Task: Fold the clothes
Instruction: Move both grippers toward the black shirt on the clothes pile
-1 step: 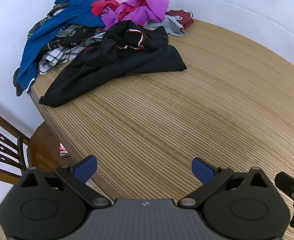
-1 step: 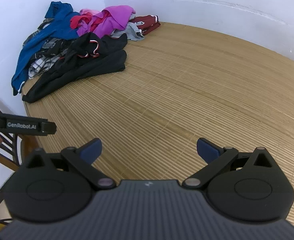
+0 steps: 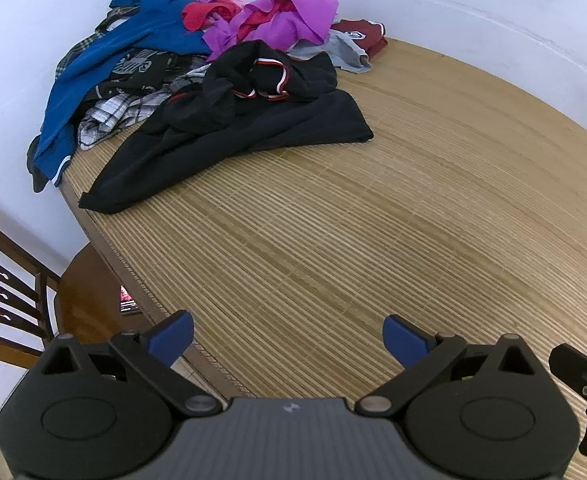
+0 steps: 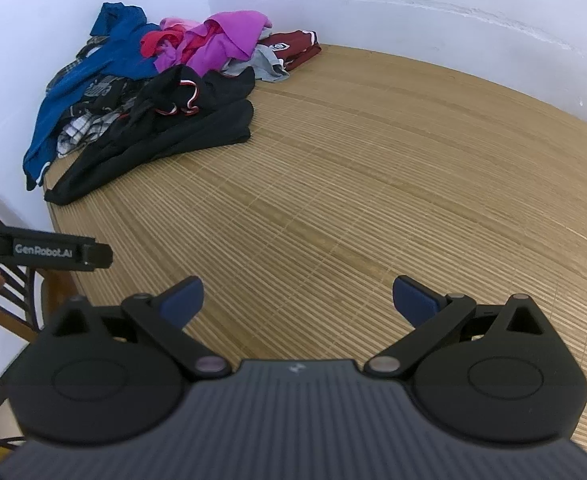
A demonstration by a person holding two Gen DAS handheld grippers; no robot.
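Black garment point(image 3: 229, 136) crumpled, atop clothes pile point(image 3: 197, 56)

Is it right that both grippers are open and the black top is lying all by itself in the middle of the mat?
Not quite. Both grippers, left and right, are open, but the black top lies at the mat's far left edge against the clothes pile, as the left wrist view shows.

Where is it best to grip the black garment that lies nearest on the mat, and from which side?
Probably the black garment by its near corner at the mat's edge: it lies flat, clear of the pile, nearest the open left gripper. Approach low from the front.
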